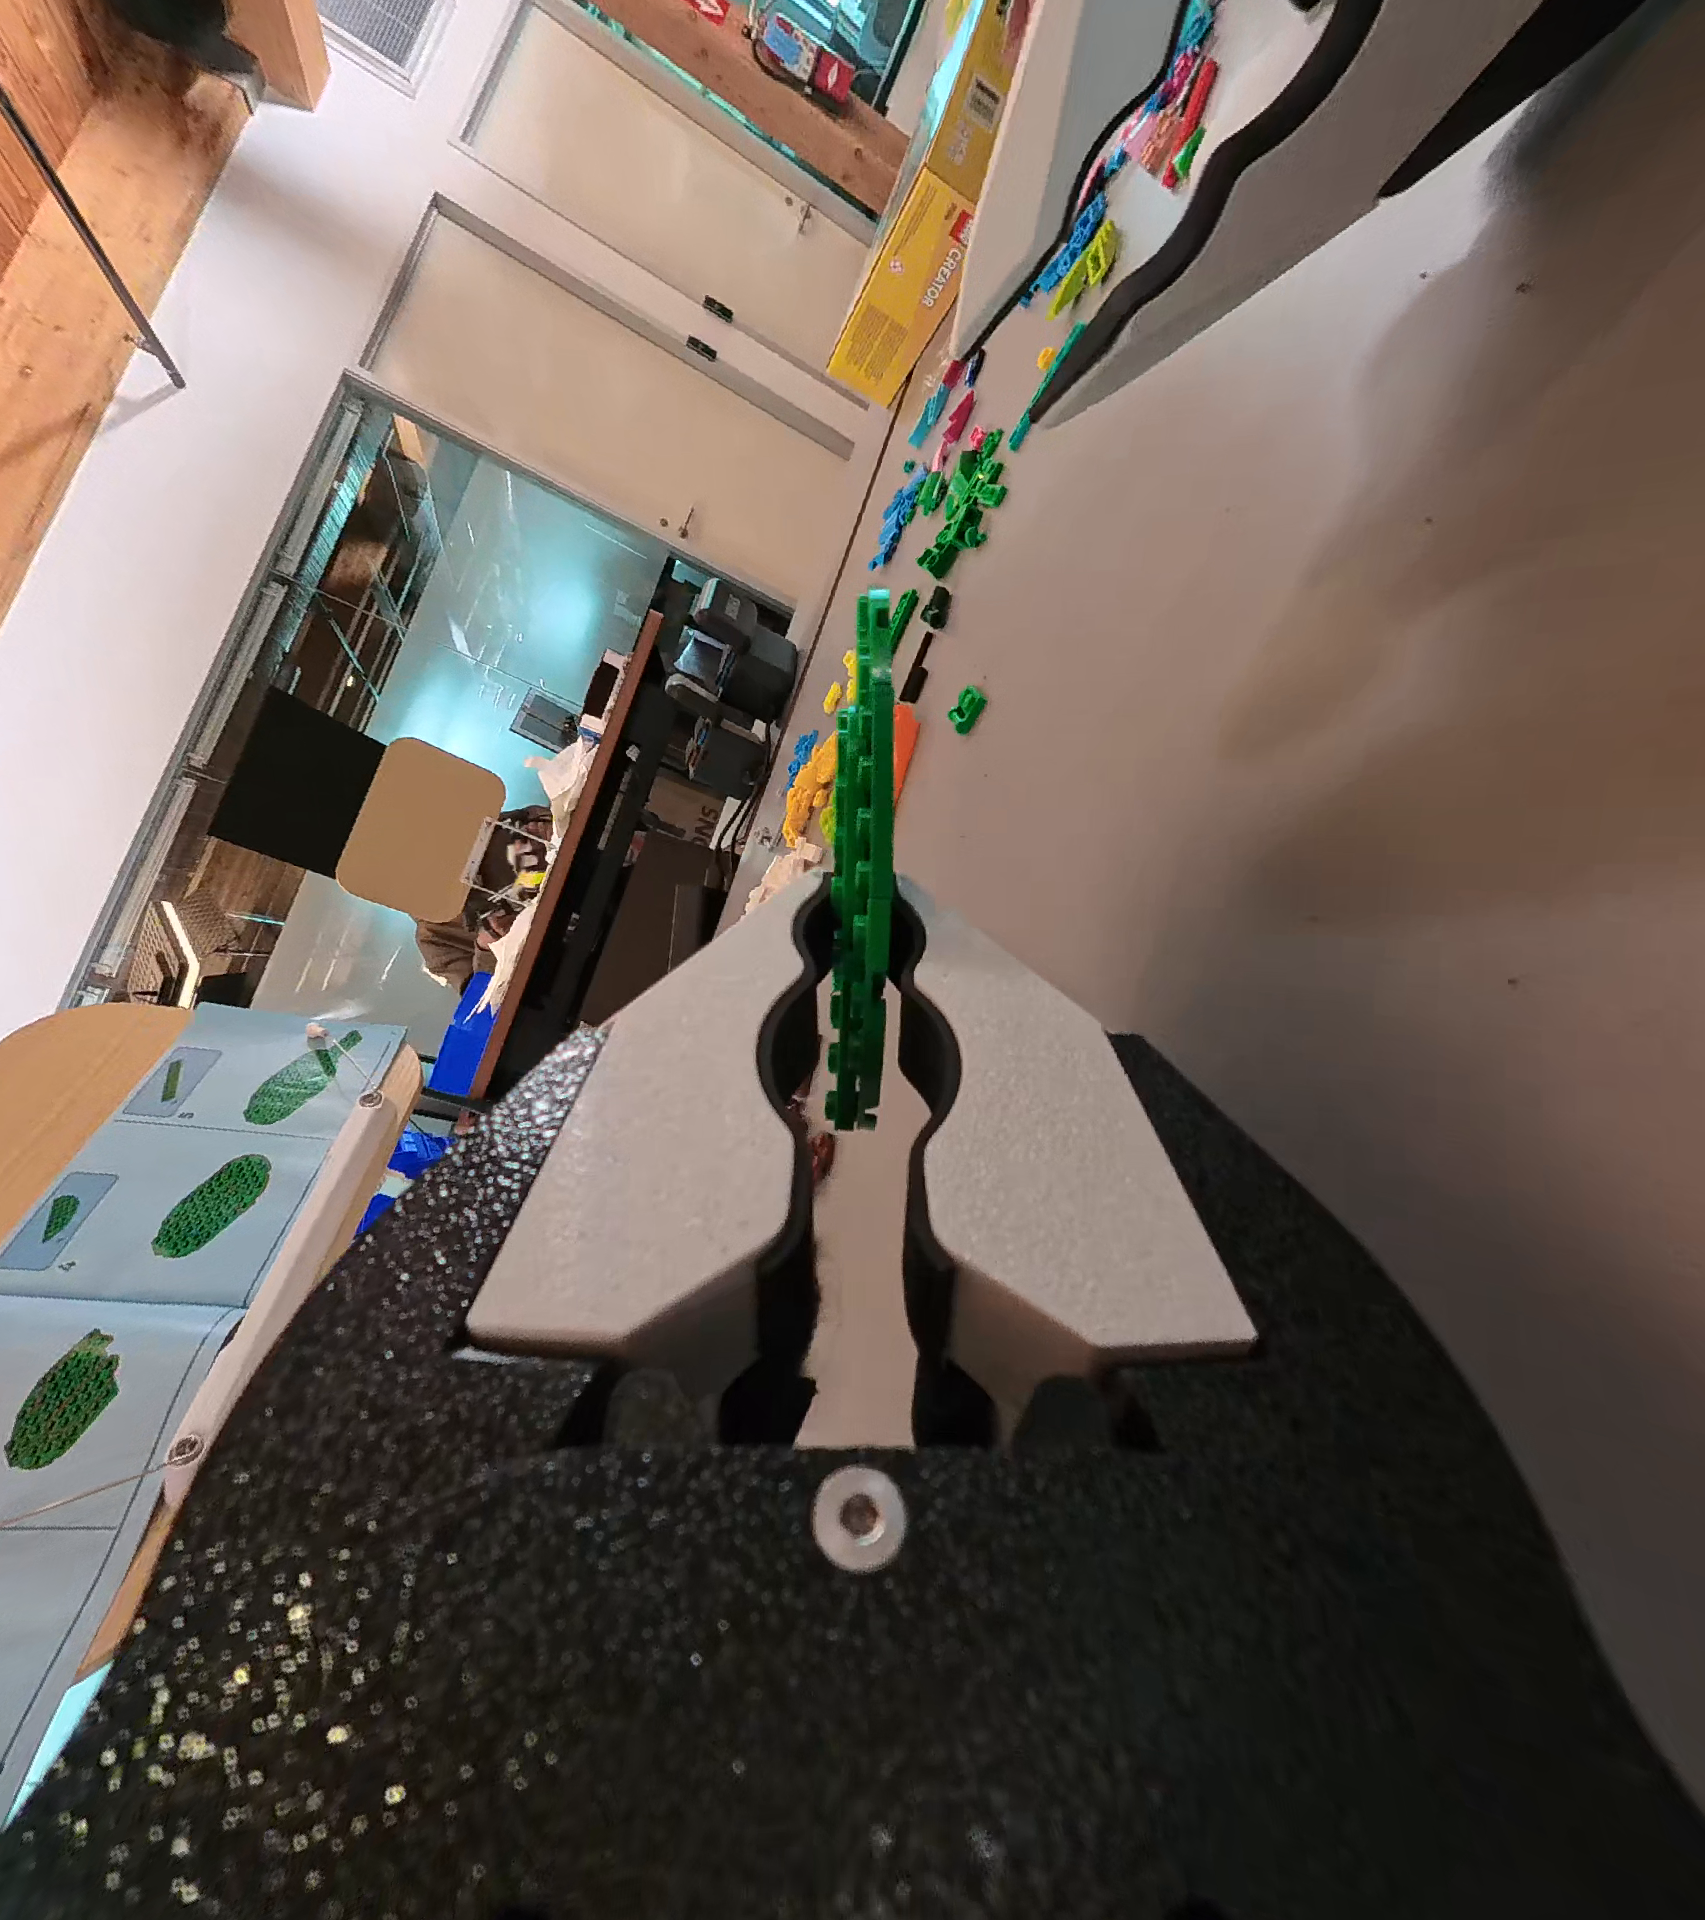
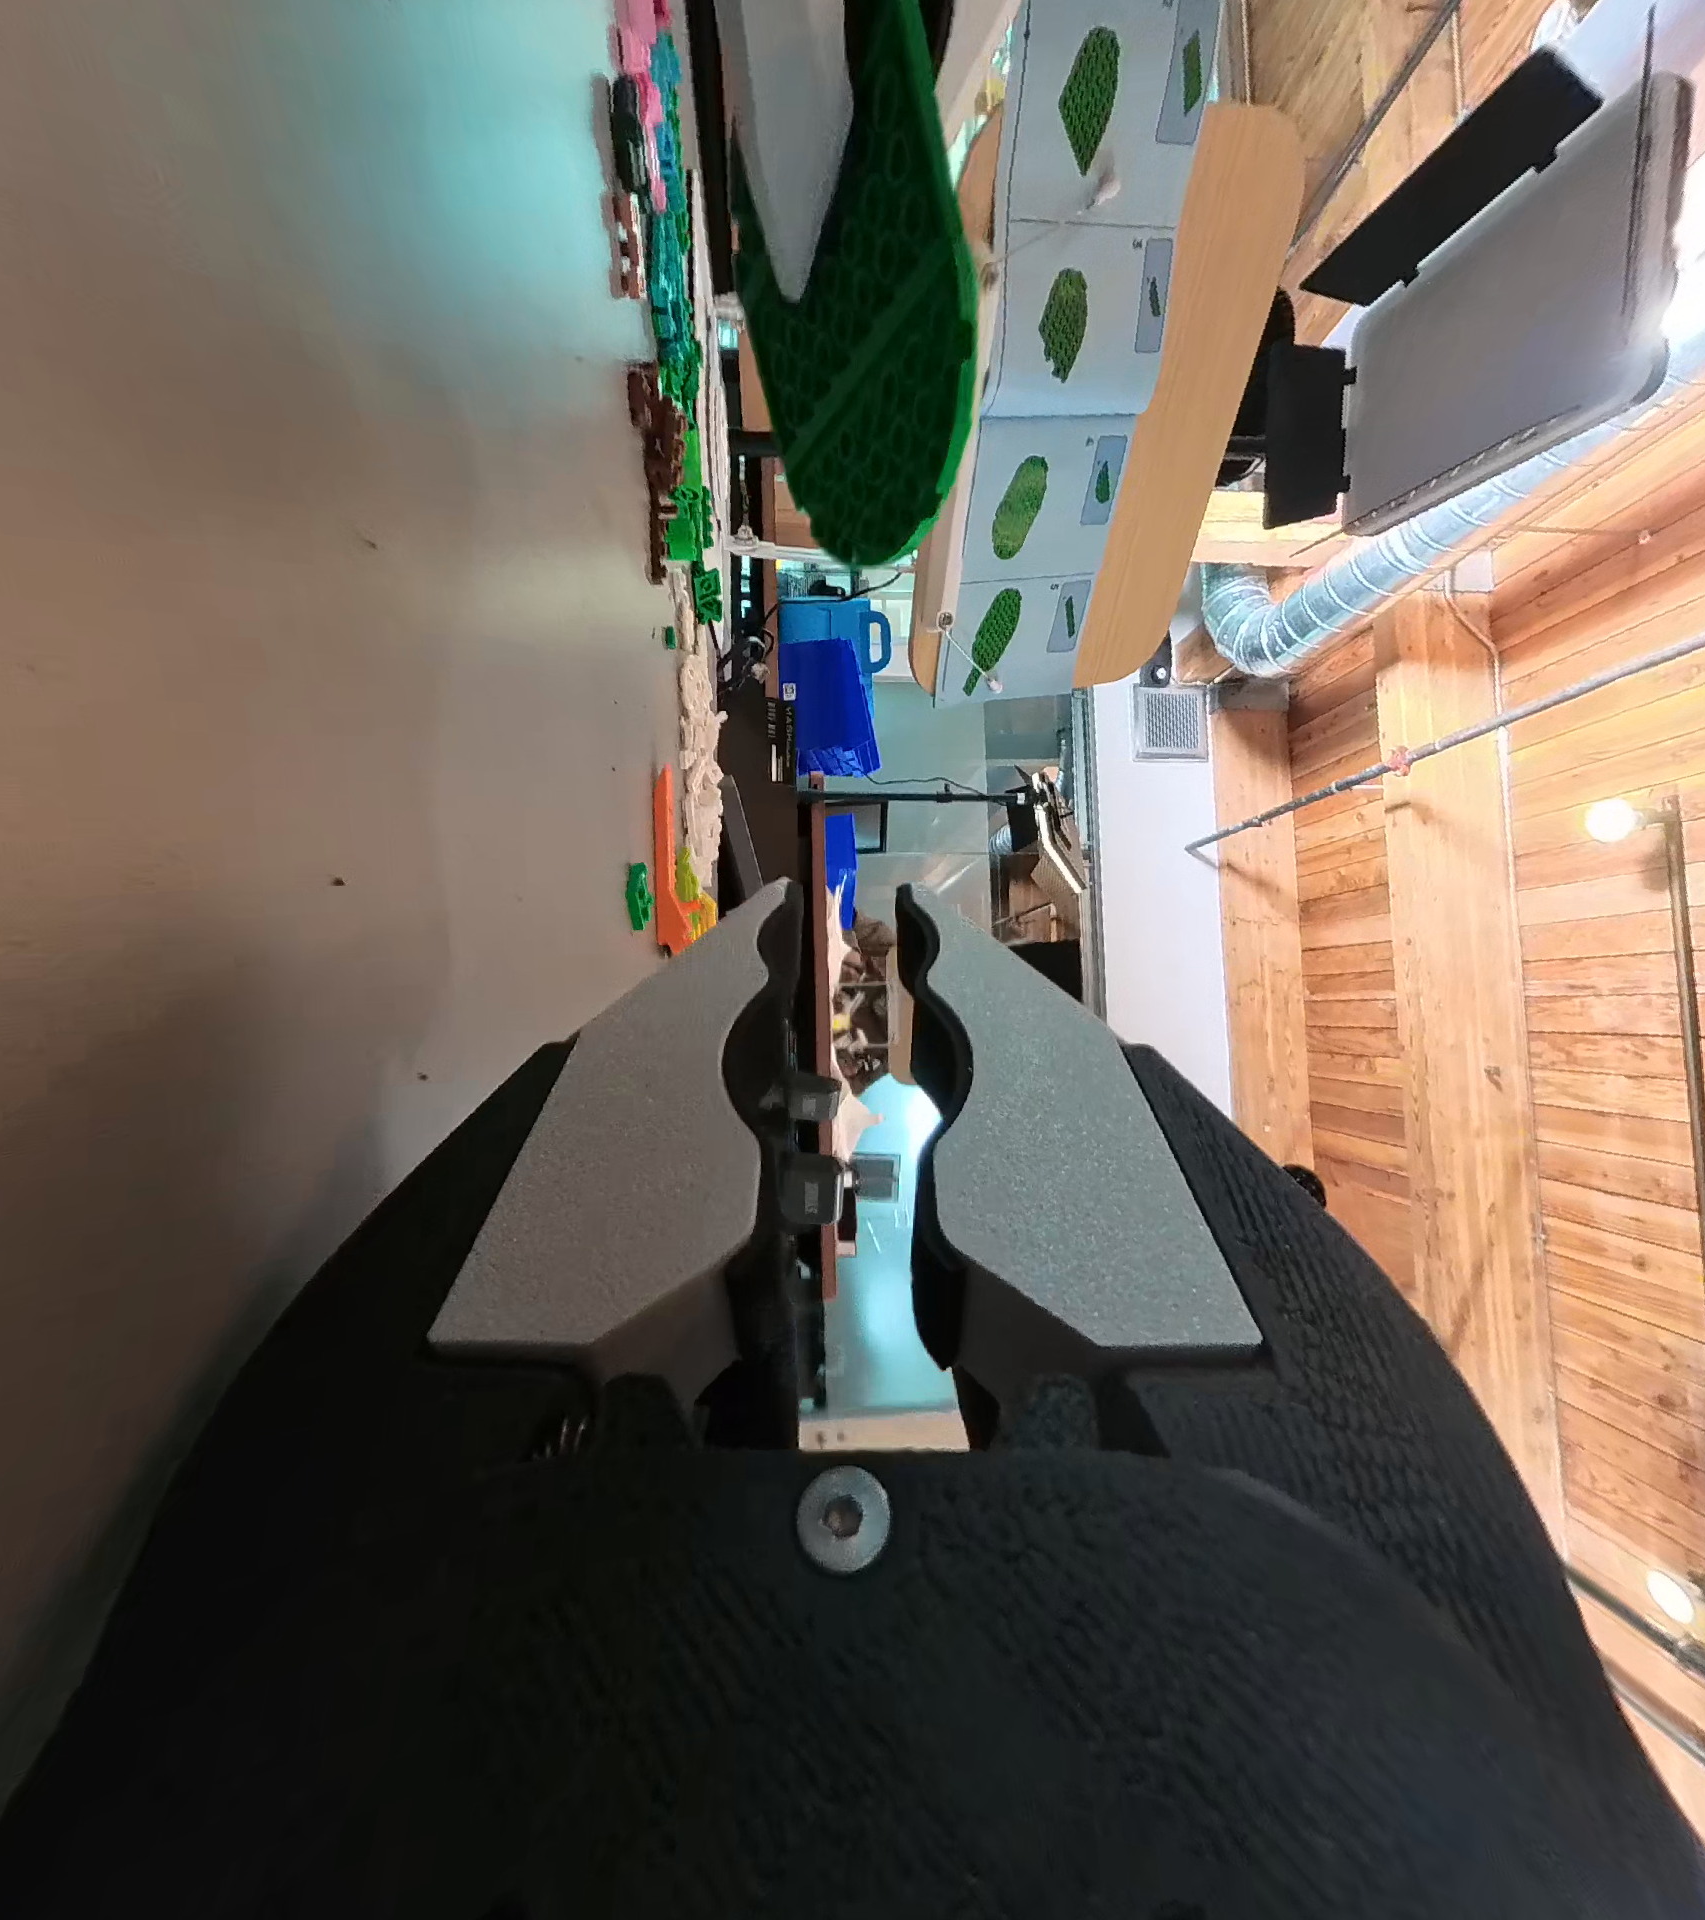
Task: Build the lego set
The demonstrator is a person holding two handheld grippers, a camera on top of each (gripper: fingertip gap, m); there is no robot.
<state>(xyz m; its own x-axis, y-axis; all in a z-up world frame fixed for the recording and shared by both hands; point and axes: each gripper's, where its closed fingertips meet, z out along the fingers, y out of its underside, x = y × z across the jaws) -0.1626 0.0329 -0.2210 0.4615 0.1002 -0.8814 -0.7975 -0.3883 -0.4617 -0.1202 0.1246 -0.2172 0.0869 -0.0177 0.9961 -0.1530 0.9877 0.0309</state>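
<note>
My left gripper [image 1: 863,896] is shut on a flat green brick plate [image 1: 869,769], seen edge-on, and holds it above the white table [image 1: 1347,831]. The same plate shows in the right wrist view [image 2: 858,343] as a long rounded green plate with one of the left gripper's fingers [image 2: 786,135] against it. My right gripper [image 2: 848,914] is open with nothing between its pads, held above the table [image 2: 204,520] beside the plate. The right gripper's fingers [image 1: 1263,229] show at the top right of the left wrist view.
Loose bricks lie in piles: green [image 1: 967,499], blue [image 1: 900,514], yellow [image 1: 812,790], brown [image 2: 661,447]. An orange piece [image 2: 663,852] and a small green brick [image 2: 637,896] lie near the right gripper. A yellow box [image 1: 915,281] stands behind. An instruction booklet on a wooden stand [image 2: 1056,343] stands nearby. The tips of one gripper are about 11 centimetres away from the tips of the other.
</note>
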